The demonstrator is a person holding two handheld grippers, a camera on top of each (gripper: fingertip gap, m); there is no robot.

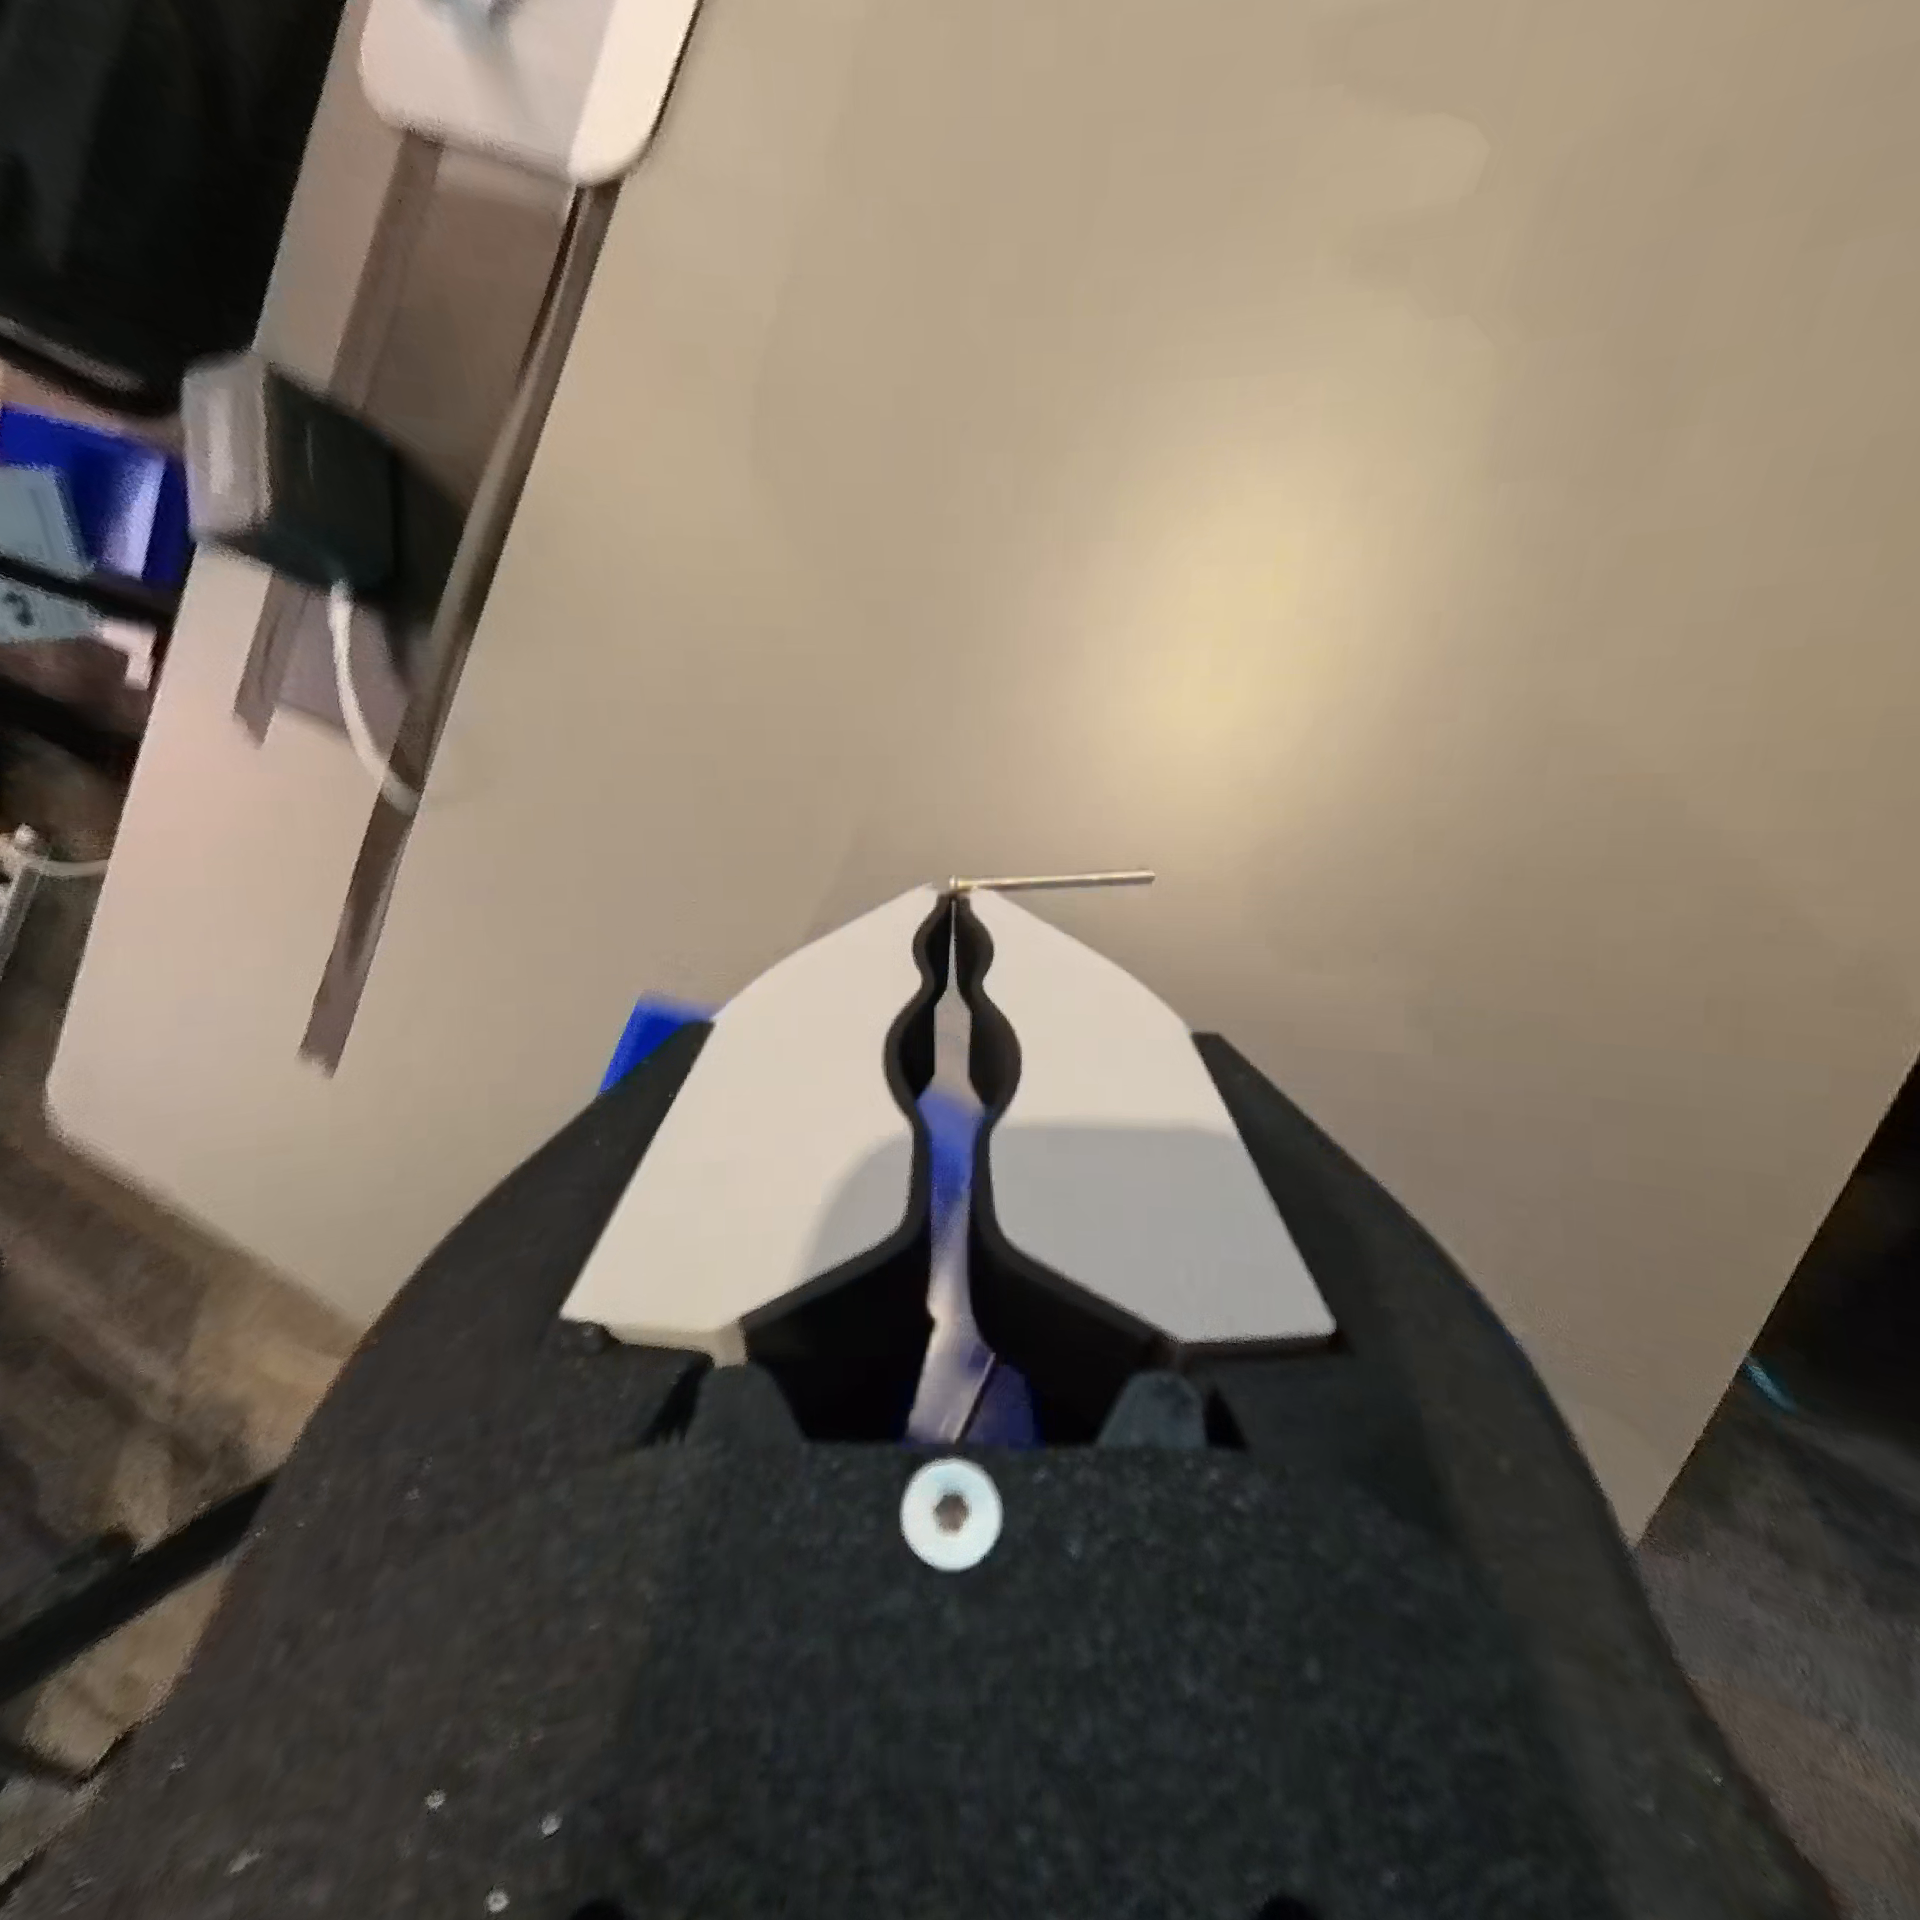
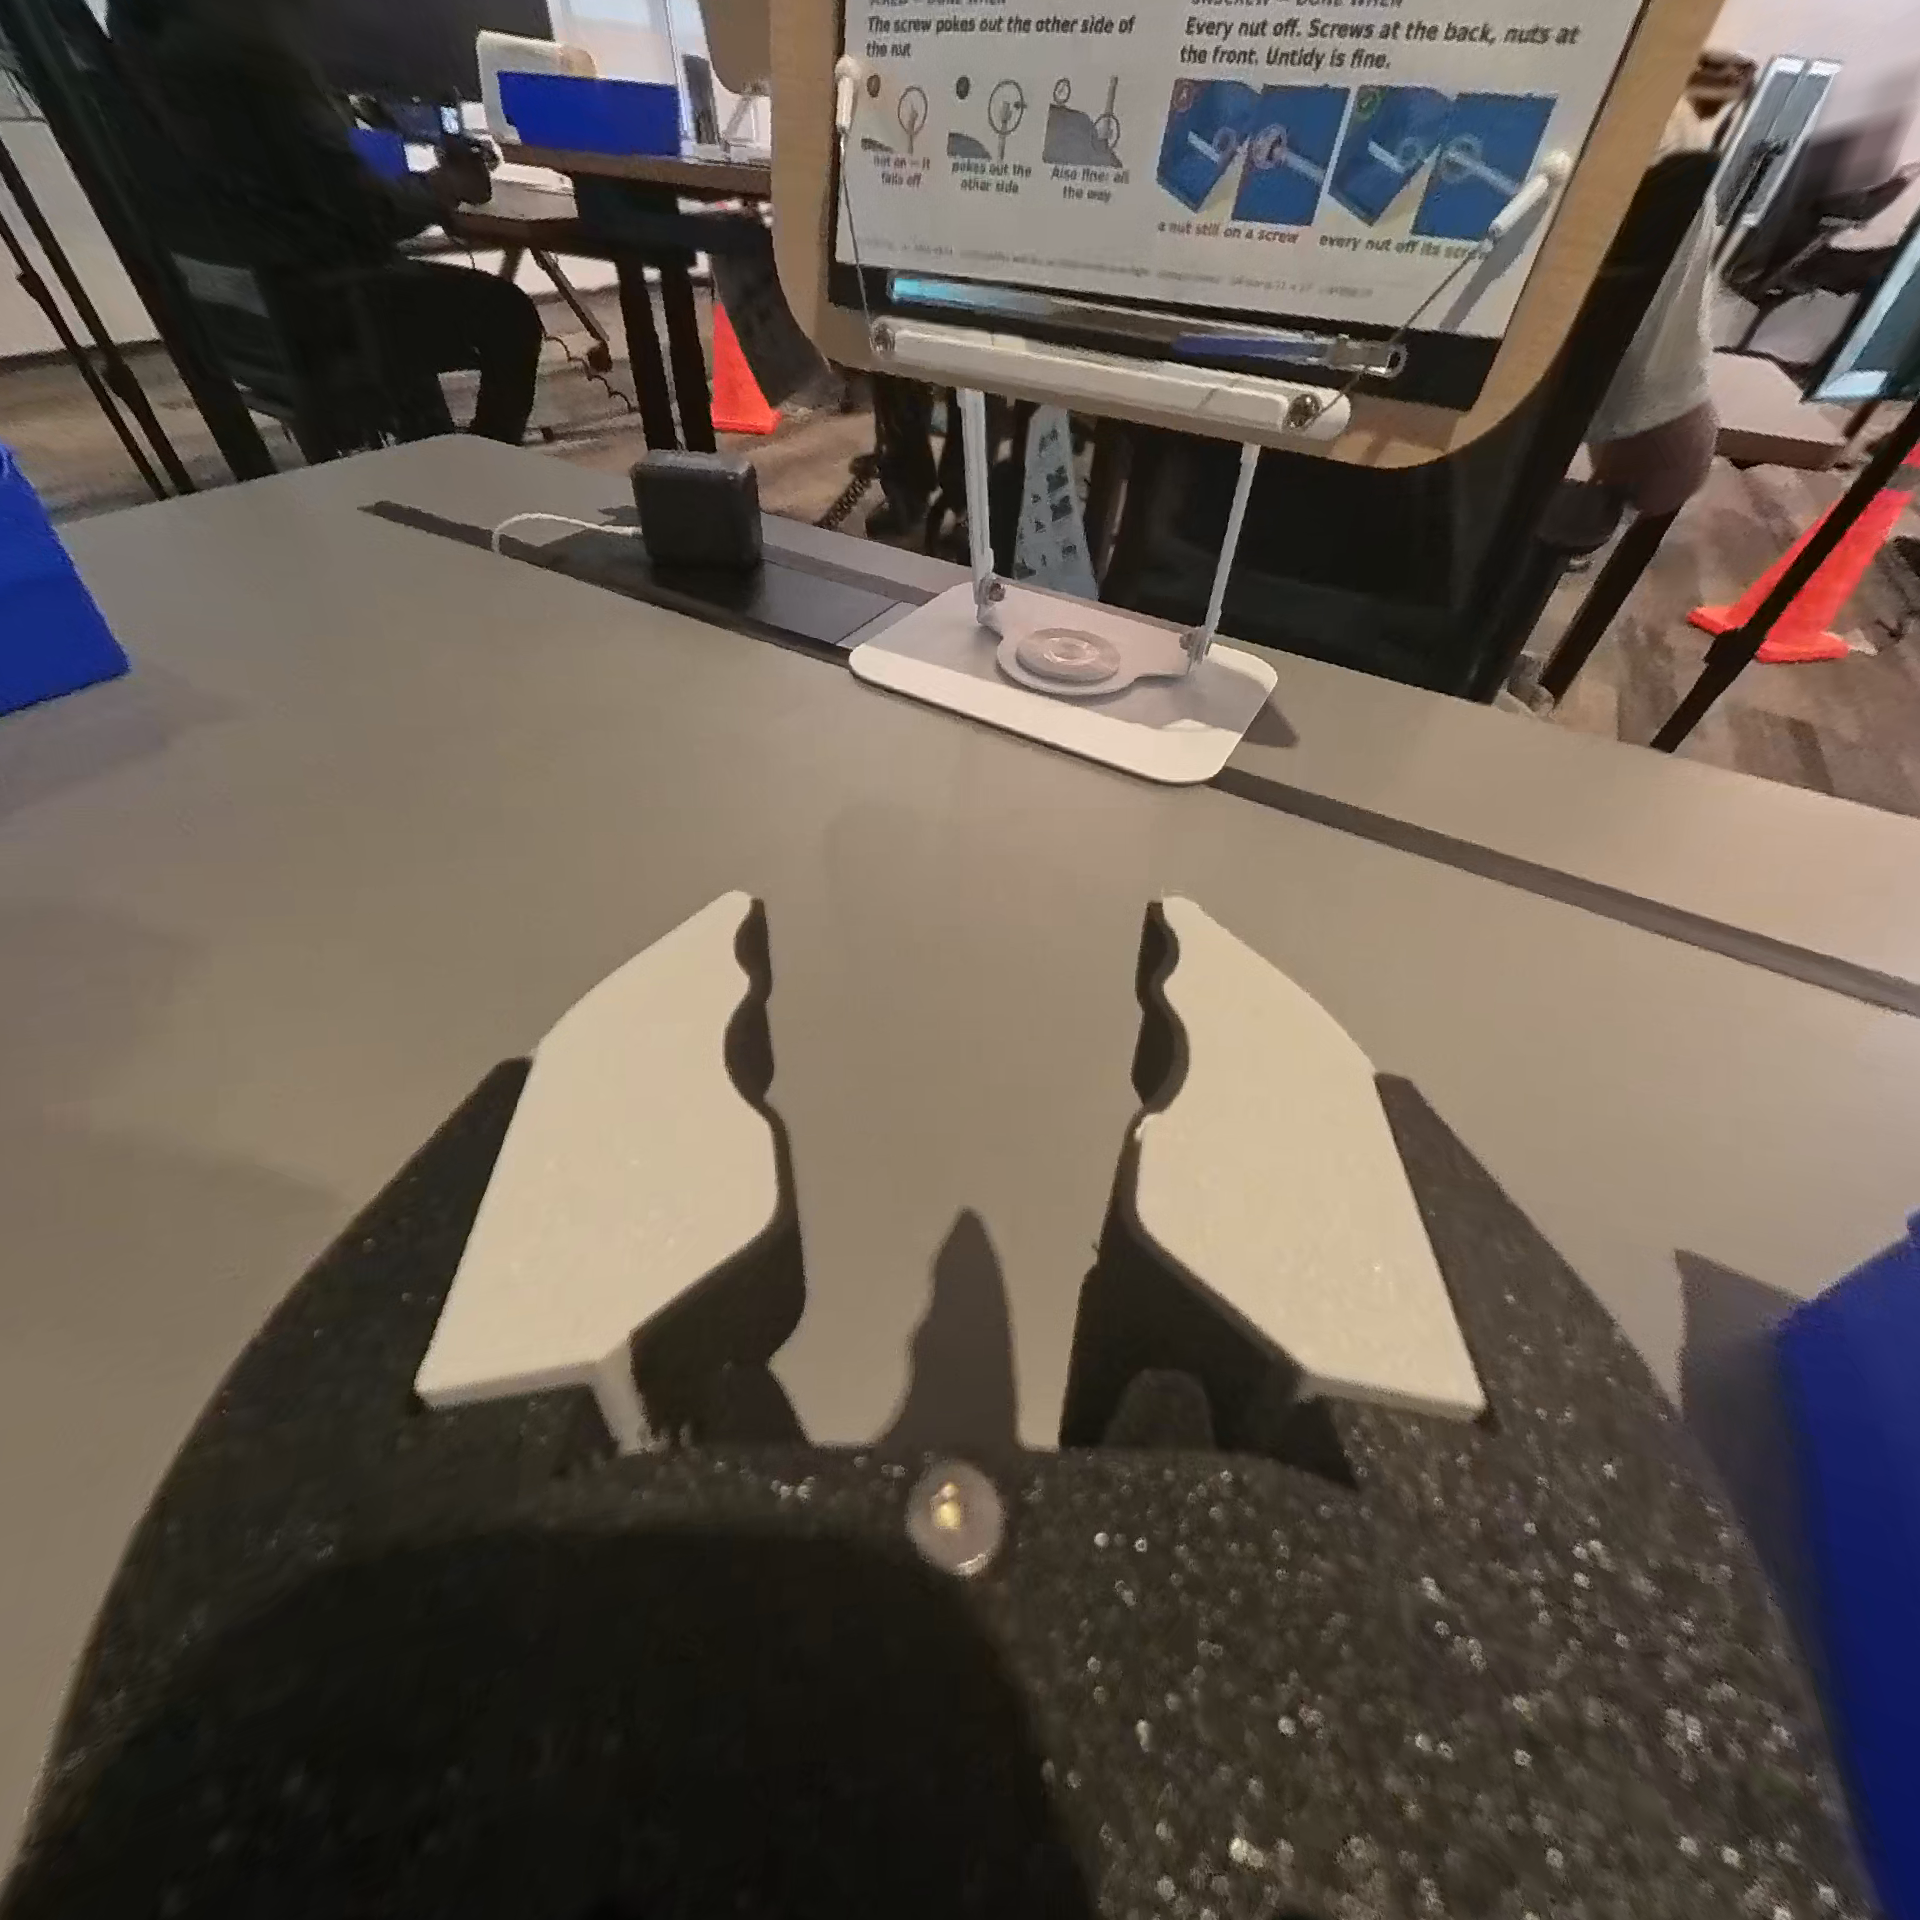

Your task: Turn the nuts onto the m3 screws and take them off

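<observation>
The left claw [image 1: 952, 910] is clenched on the head end of a thin brass-coloured m3 screw [image 1: 1055, 881], pinching it at the very tips; the shank sticks out level to the right, above the pale, smooth desk [image 1: 1351, 416]. I judge the screw light and rigid but slick, metal on smooth plastic, so it could pivot or slip under a nut's turning force; a hold just behind the head, as here, leaves the thread free. No nut shows in either view. The right claw [image 2: 954, 909] is released, its white scalloped fingers [image 2: 623, 1143] spread wide over bare grey desk, with a blue bin [image 2: 1849, 1507] near on the right. A white stand base [image 2: 1060, 707] sits at the far edge.
</observation>
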